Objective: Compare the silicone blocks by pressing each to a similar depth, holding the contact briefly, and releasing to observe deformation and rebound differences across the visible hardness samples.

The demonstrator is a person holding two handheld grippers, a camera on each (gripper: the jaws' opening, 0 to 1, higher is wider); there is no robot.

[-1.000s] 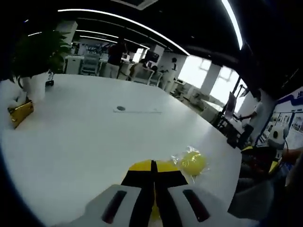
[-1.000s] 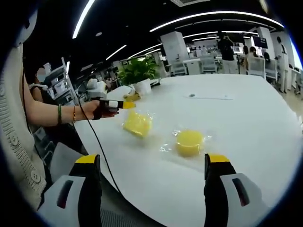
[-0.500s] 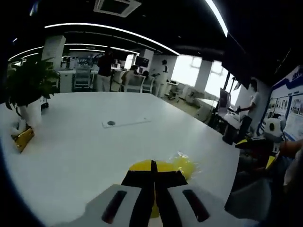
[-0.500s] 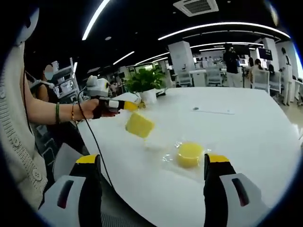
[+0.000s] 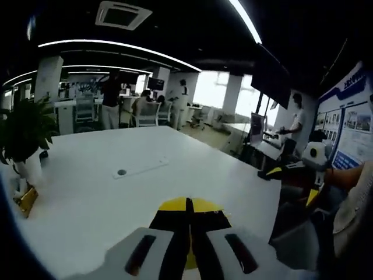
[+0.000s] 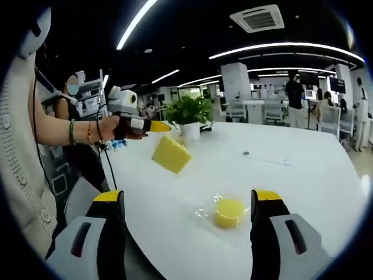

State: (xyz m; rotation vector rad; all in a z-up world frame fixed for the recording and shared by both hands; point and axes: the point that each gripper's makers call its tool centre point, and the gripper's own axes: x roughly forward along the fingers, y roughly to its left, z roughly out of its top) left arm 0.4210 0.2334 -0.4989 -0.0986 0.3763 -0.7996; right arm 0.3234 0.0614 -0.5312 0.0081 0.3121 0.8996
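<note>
Left gripper [image 6: 156, 126], fingers closed on a yellow square block [image 6: 171, 154], holds it above the white counter [image 6: 303, 175], while the right gripper [image 6: 189, 201] (fingers wide apart, empty) faces the wrapped round block [image 6: 228, 211], apparently not yet pressed.

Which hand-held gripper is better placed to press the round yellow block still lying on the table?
The right hand-held gripper: its jaws are open and empty, with the round block on the table just ahead. The left hand-held gripper is shut on the square block, held up in the air.
</note>
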